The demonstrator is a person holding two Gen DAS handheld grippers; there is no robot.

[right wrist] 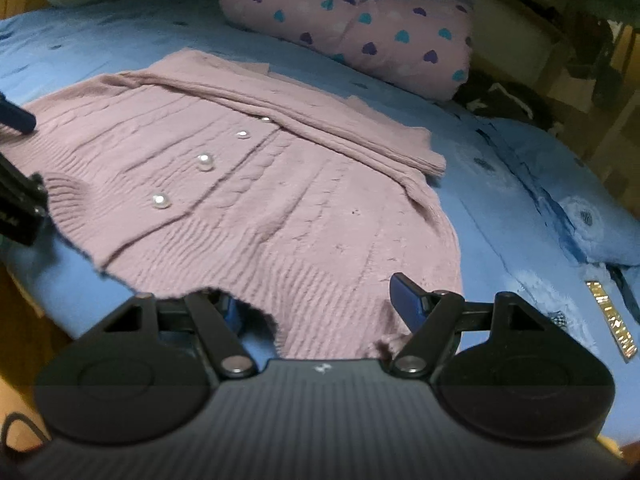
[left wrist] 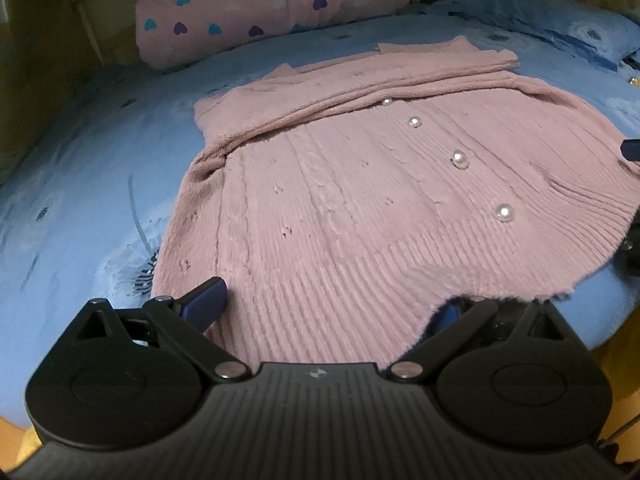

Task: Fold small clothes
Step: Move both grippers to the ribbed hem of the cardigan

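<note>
Your mauve cable-knit cardigan (left wrist: 360, 208) with pearl buttons (left wrist: 460, 159) lies flat on the blue flower-print bed sheet (left wrist: 80, 208), ribbed hem at the near edge, long axis running away towards the pink heart-print pillow (left wrist: 264, 4), sleeves folded across its far end. Your left tongs (left wrist: 332, 304) stand spread wide, the hem lying between the blue fingers (left wrist: 204, 300) but not pinched. Your right tongs (right wrist: 320, 300) are likewise spread astride the hem, gripping nothing.

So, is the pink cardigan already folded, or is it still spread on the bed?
Partly folded. The pink cardigan has its sleeves laid across the top, but its buttoned body lies spread flat on the blue bed sheet.
</note>
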